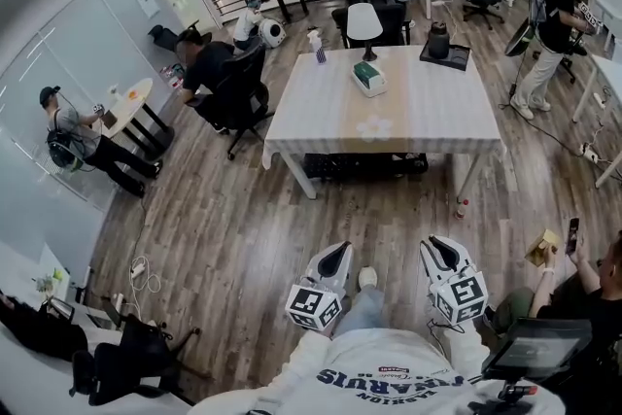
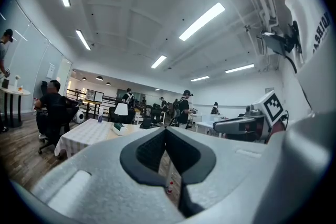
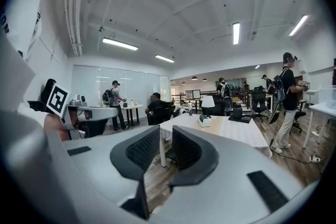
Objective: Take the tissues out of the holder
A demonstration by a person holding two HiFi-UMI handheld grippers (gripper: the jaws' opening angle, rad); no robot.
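Green-topped white tissue holder (image 1: 369,79) on table (image 1: 428,107); left gripper (image 1: 336,251) pressed together, right gripper (image 1: 438,246) slightly spread.

A square counter (image 1: 428,107) draped in a pale checked cloth with a tan band stood on a wood-plank floor (image 1: 243,238). On it sat a white-and-green tissue holder (image 1: 368,78) near the middle, a white-shaded table lamp (image 1: 364,22) at the far edge, a small bottle (image 1: 318,44) far left, a black tray (image 1: 457,61) bearing a dark jug (image 1: 439,40) far right, and a flat white flower shape (image 1: 373,126) near the front.
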